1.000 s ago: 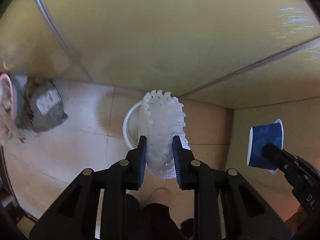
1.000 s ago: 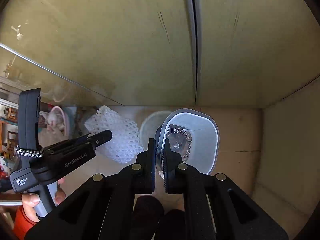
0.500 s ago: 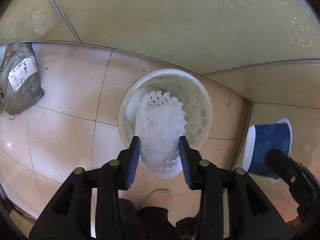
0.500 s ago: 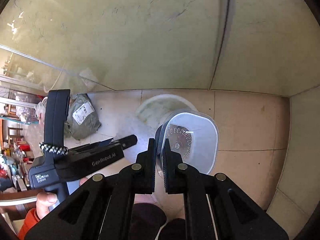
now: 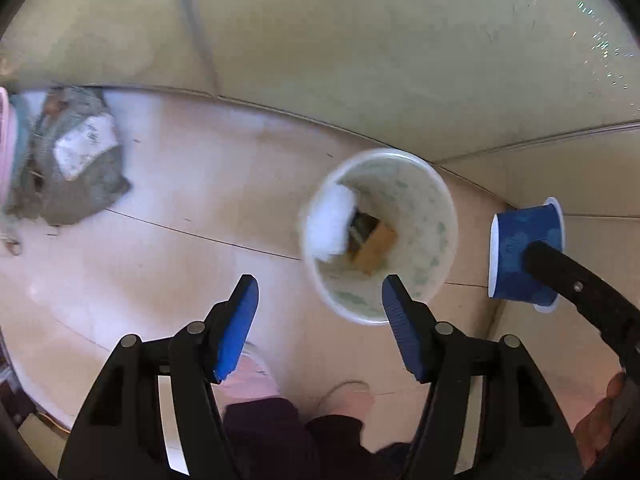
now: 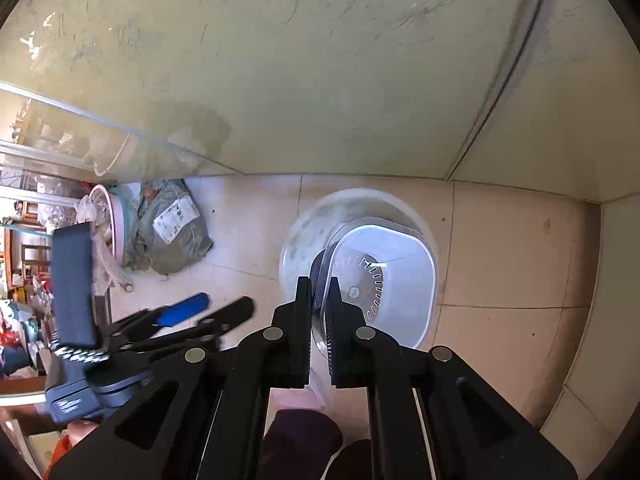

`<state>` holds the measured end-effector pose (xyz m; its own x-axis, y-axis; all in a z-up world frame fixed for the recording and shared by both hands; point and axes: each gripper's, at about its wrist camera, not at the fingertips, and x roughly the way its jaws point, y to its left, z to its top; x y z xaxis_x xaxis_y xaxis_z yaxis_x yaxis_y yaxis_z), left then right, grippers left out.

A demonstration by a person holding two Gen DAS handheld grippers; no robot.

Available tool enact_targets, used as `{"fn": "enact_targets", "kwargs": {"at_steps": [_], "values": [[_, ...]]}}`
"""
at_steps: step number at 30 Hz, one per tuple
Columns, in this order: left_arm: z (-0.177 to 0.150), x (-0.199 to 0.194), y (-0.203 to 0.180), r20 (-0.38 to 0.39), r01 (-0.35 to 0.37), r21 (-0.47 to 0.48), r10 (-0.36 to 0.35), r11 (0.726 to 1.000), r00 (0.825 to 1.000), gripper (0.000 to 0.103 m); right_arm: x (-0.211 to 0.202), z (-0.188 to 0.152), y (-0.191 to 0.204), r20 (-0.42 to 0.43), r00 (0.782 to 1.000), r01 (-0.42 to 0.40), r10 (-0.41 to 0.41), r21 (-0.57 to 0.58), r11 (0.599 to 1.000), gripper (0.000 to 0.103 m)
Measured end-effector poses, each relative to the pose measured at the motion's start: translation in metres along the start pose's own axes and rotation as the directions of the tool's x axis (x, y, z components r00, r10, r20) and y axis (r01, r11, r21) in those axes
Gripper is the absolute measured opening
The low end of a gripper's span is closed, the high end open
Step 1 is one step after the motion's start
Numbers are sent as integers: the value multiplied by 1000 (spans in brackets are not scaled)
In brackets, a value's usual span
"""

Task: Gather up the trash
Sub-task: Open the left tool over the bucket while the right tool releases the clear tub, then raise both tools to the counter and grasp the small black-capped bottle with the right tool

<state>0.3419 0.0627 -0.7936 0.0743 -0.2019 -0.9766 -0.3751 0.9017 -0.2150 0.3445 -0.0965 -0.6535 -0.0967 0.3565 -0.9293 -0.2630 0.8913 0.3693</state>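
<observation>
Your left claw (image 5: 318,312) is spreading with nothing between its pads, while your right claw (image 6: 319,320) is clenched on the rim of the cup (image 6: 394,280), above the bin (image 5: 420,200). Inside the bin lies the white foam net (image 5: 332,226). Thin, light and crushable, that cup wants a gentle rim pinch.

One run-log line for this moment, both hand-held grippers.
left hand-held gripper: opening, empty | white foam net: in round white bin | right hand-held gripper: shut on blue paper cup

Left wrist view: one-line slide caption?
Left gripper opening, empty, above the trash bin; white foam net inside.
</observation>
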Motion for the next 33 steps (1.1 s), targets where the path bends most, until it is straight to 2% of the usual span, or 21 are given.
{"fn": "enact_targets", "kwargs": {"at_steps": [1, 3, 5, 7, 11, 15, 19, 23, 27, 33], "values": [[-2, -8, 2, 12, -13, 3, 13, 1000, 1000, 63, 3, 0, 2, -25, 1000, 1, -1, -9, 1000, 8], [-5, -21, 6, 30, -22, 2, 22, 1000, 999, 63, 10, 2, 10, -57, 998, 24, -25, -21, 1000, 21], [-6, -35, 10, 44, -20, 2, 20, 1000, 999, 63, 5, 0, 11, -52, 998, 39, -40, -25, 999, 40], [-9, -52, 9, 61, -28, 10, 28, 1000, 998, 63, -3, -2, 11, -41, 999, 34, -35, -25, 999, 45], [-10, -87, 2, 87, -37, 34, 34, 999, 996, 63, -33, -2, 12, -27, 999, 42, -43, -9, 999, 45], [-11, -139, -18, 120, -45, 89, 34, 995, 992, 63, -74, 0, 28, 12, 999, 53, -53, 0, 999, 45], [-8, -212, -41, 164, -45, 145, 21, 988, 986, 63, -141, 3, 49, 71, 994, 78, -78, -6, 997, 45], [-4, -299, -64, 231, -41, 193, -5, 980, 973, 63, -223, 4, 75, 150, 985, 91, -89, -4, 996, 45], [0, -387, -82, 311, -41, 230, -34, 972, 950, 63, -304, 5, 102, 251, 963, 105, -101, -1, 995, 45], [9, -488, -103, 398, -15, 277, -101, 961, 912, 63, -410, 2, 130, 401, 911, 82, -94, 47, 996, 45]]}}
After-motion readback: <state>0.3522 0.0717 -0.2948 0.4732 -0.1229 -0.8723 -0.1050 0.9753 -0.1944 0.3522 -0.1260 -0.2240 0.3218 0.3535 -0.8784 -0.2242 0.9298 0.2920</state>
